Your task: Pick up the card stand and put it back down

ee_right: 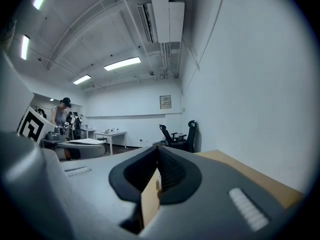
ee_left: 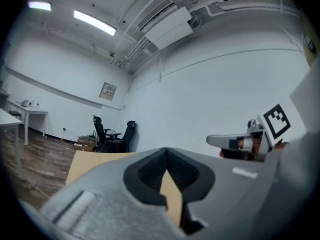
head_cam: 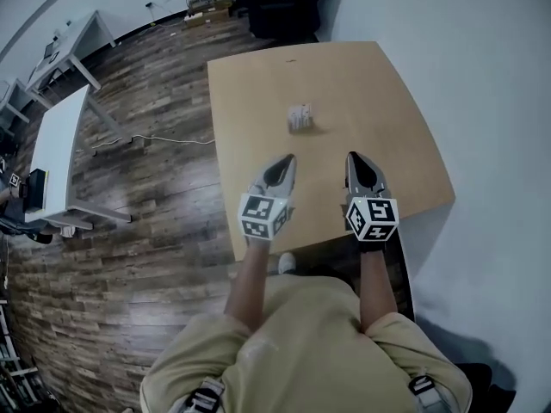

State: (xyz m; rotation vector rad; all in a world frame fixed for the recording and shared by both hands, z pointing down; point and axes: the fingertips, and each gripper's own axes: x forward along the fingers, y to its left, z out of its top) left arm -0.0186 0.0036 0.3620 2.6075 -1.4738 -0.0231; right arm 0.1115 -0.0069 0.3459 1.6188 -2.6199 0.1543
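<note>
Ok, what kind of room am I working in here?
Probably an office or lab workroom: black office chairs, white desks on a wood floor, strip lights overhead.

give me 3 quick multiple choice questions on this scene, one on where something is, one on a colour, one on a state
1. Where is the card stand?
A. on the table, standing free
B. clamped between jaws
C. inside a box

2. What colour is the table's top?
A. white
B. light tan
C. black

3. How do the left gripper jaws stand?
A. wide apart
B. closed on the card stand
C. shut, with nothing between them

Answers: 1 A, it stands alone mid-table with nothing touching it; 2 B, the head view shows a tan wood surface; 3 C, the left gripper view shows the jaws together and only bare table past them.
</note>
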